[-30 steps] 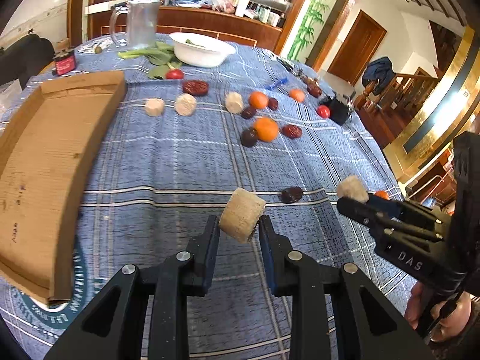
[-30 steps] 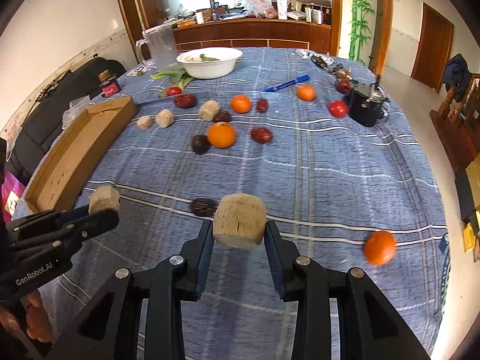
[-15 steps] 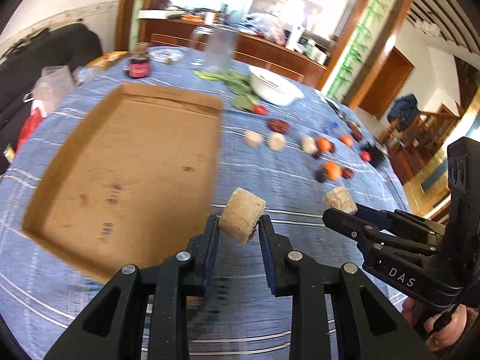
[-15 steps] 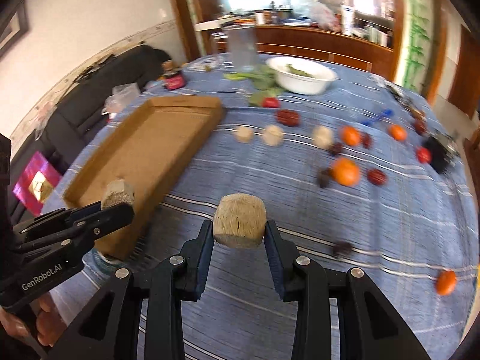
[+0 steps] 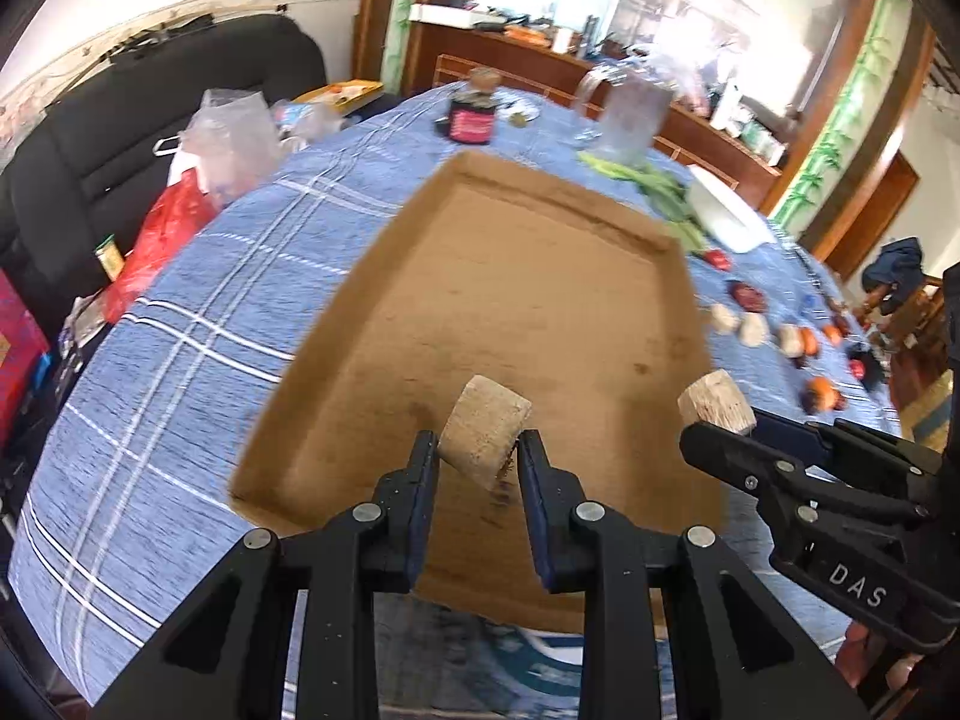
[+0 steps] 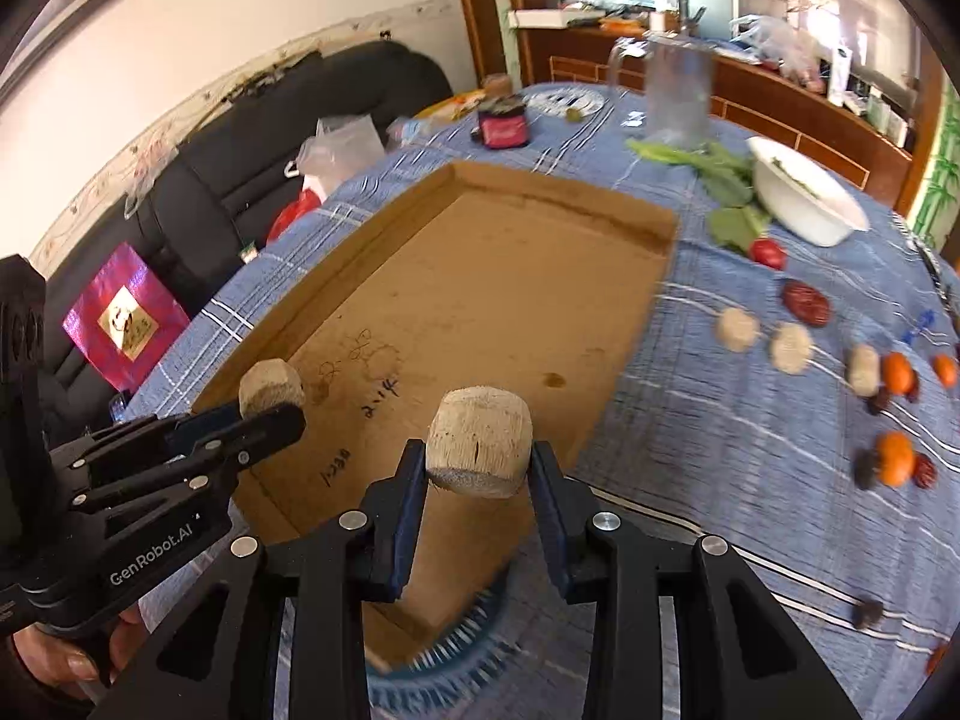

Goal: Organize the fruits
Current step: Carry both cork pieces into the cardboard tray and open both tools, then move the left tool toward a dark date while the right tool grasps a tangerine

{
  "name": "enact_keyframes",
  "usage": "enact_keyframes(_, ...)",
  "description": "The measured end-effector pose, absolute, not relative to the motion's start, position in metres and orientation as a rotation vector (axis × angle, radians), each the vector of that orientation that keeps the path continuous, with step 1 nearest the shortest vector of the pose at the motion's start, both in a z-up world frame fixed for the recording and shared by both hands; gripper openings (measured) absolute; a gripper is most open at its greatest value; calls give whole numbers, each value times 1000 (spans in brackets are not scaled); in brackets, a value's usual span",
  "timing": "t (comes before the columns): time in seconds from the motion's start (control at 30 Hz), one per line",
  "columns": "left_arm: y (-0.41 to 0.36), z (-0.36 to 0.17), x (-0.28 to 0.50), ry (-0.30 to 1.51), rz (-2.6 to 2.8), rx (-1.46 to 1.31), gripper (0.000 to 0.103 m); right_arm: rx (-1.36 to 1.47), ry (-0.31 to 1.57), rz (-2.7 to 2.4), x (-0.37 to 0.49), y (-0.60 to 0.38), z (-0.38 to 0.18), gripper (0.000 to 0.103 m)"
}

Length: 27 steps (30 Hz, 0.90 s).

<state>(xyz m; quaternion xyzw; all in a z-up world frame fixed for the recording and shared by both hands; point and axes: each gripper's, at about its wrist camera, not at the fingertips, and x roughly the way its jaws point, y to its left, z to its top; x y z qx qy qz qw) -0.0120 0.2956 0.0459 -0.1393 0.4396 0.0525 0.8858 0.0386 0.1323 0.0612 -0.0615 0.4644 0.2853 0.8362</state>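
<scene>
We hold two grippers over the cardboard tray; left gripper has its fingers closed in on a tan cork-like chunk, tilted, pinched betw. both pads; right gripper is clamped the same way on a 2nd tan chunk, sitting roughly level betw. its pads. In the left wrist view the right gripper shows at the right edge w/ its chunk over the tray's right rim; in the right wrist view the left gripper sits at lower left w/ its chunk above the tray floor, near the handwritten marks. Tray lies on the blue plaid tablecloth; nothing lies inside it that we can see. Rest of the fruit is on the cloth to the tray's right: 3 more tan chunks in a row, dark red dates, small oranges, a red tomato beside green leaves. White bowl, clear jug & a dark jar w/ pink label stand further back; black sofa beyond the table.
</scene>
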Motion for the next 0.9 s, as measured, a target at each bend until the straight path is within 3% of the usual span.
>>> enact_keyframes(0.47,309,24,-7,948,155,-215,27,-164,1098,653,49,168,24,40)
enact_keyframes(0.53,307,25,-8,948,156,-207,31,-166,1098,649,48,166,24,42)
enact_keyframes(0.63,306,30,-12,931,174,-200,46,-174,1079,642,43,163,29,55)
enact_keyframes(0.9,305,48,-35,875,244,-206,50,-217,995,629,14,144,54,55)
